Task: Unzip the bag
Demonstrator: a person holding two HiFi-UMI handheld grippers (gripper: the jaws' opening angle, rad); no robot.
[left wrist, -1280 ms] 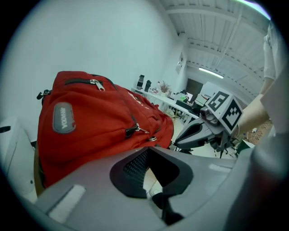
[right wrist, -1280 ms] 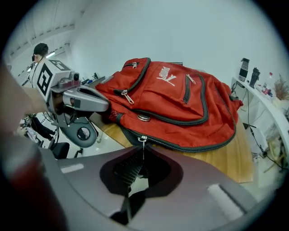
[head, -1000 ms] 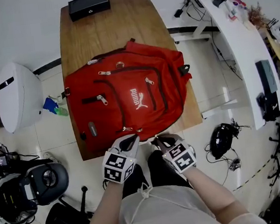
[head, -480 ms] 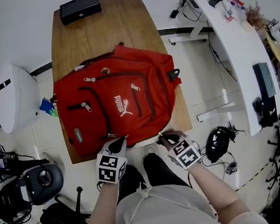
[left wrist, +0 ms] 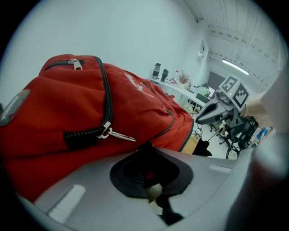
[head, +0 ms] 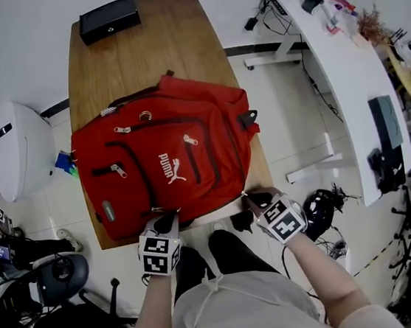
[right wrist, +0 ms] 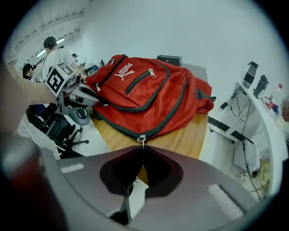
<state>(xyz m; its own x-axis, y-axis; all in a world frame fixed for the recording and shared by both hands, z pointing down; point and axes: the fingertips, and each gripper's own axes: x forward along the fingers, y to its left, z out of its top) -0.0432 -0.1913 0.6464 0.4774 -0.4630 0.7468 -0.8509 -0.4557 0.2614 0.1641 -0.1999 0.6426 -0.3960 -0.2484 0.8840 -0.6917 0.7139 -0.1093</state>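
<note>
A red backpack (head: 167, 157) lies flat on the wooden table (head: 140, 56), logo side up. My left gripper (head: 169, 217) is at the bag's near edge, shut on the red fabric (left wrist: 135, 113) just below a pocket's zip pull (left wrist: 118, 134). My right gripper (head: 245, 194) is at the bag's near right corner, shut on the main zip's pull, with the slider (right wrist: 142, 138) right at its tips (right wrist: 142, 146). In the right gripper view the dark zip track runs away from the slider along both sides of the backpack (right wrist: 144, 90).
A black box (head: 107, 18) sits at the table's far end. A white rounded unit (head: 19, 156) stands on the floor to the left, with an office chair (head: 56, 278) below it. A white desk (head: 342, 68) with gear runs along the right.
My right gripper has moved to the right along the bag's near edge, widening the gap to the left gripper. The left gripper stays at the same spot on the bag.
</note>
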